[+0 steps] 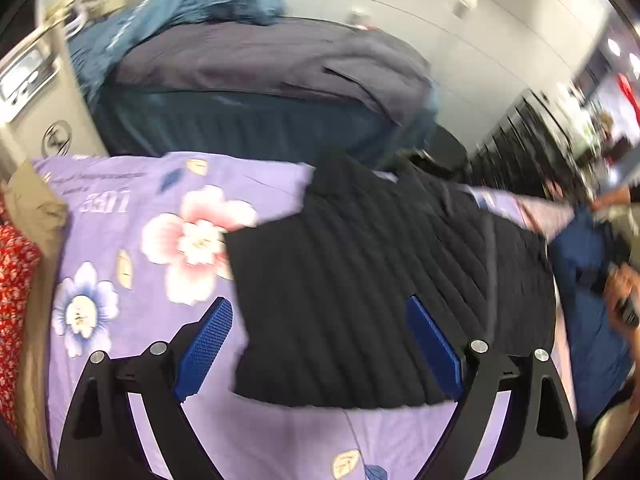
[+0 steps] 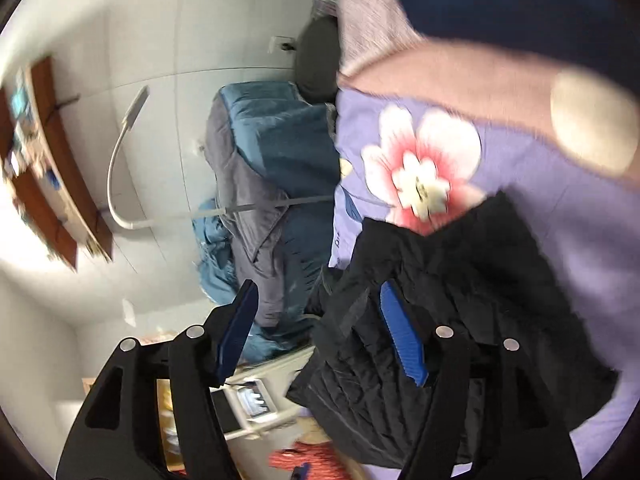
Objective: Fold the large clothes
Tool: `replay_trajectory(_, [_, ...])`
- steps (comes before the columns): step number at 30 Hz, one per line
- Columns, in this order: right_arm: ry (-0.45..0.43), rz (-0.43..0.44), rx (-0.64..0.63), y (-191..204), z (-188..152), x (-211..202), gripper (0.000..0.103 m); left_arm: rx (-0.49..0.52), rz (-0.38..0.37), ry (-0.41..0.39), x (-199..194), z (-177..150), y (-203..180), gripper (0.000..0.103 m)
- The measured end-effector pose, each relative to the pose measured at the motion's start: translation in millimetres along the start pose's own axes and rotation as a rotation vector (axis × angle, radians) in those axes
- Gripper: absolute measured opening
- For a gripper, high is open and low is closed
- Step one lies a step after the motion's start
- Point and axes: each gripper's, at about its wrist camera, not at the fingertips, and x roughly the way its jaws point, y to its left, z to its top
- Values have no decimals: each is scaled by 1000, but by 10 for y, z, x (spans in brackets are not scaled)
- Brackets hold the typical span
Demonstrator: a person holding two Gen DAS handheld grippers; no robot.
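Note:
A black quilted jacket (image 1: pixel 380 272) lies folded on a purple floral bedsheet (image 1: pixel 132 216). My left gripper (image 1: pixel 320 340) is open, hovering over the jacket's near left part, with blue pads (image 1: pixel 208 344) either side of its edge. In the right wrist view the same jacket (image 2: pixel 452 320) lies on the sheet (image 2: pixel 560 280). My right gripper (image 2: pixel 320 328) is open above the jacket's edge, one blue pad (image 2: pixel 404 340) over the fabric, the other off the bed side. Neither holds cloth.
A heap of grey and blue bedding (image 1: pixel 260 80) lies at the head of the bed, also in the right wrist view (image 2: pixel 272 184). A red patterned cloth (image 1: pixel 16 280) and a tan one sit at the left. A person's arm (image 2: pixel 520 80) crosses the top right.

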Motion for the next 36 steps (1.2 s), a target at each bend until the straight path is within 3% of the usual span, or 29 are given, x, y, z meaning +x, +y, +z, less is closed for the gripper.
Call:
replay_trajectory(5, [31, -300, -574, 557, -679, 24, 66, 133, 33, 21, 228, -259, -606, 90])
replay_trajectory(7, [68, -367, -736, 565, -1065, 120, 66, 184, 68, 30, 348, -346, -859, 91])
replay_trajectory(10, [122, -453, -891, 398, -1606, 295, 66, 239, 89, 41, 526, -450, -1158, 91])
replay_trajectory(13, [159, -539, -1006, 193, -2051, 545, 66, 229, 124, 46, 716, -504, -1291, 92])
replay_trajectory(17, [203, -639, -1027, 0, -2207, 869, 67, 202, 215, 94, 1065, -423, -1268, 97])
replay_trajectory(18, [203, -650, -1021, -29, -2189, 914, 72, 193, 225, 109, 1154, -382, -1216, 98])
replay_trajectory(19, [201, -660, -1011, -49, -2158, 955, 78, 177, 217, 123, 1230, -329, -1154, 98])
replay_trajectory(23, [235, -677, -957, -115, -2010, 1133, 81, 153, 213, 167, 1449, -153, -1048, 98])
replay_trajectory(28, [269, -730, -929, -181, -1919, 1348, 87, 183, 269, 202, 1669, -49, -1109, 99])
replay_trajectory(31, [292, -734, -912, -199, -1886, 1468, 97, 161, 263, 213, 1737, -30, -1079, 99])
replay_trajectory(36, [288, -794, -906, -233, -1878, 1599, 98, 174, 271, 199, 1775, -24, -1077, 99])
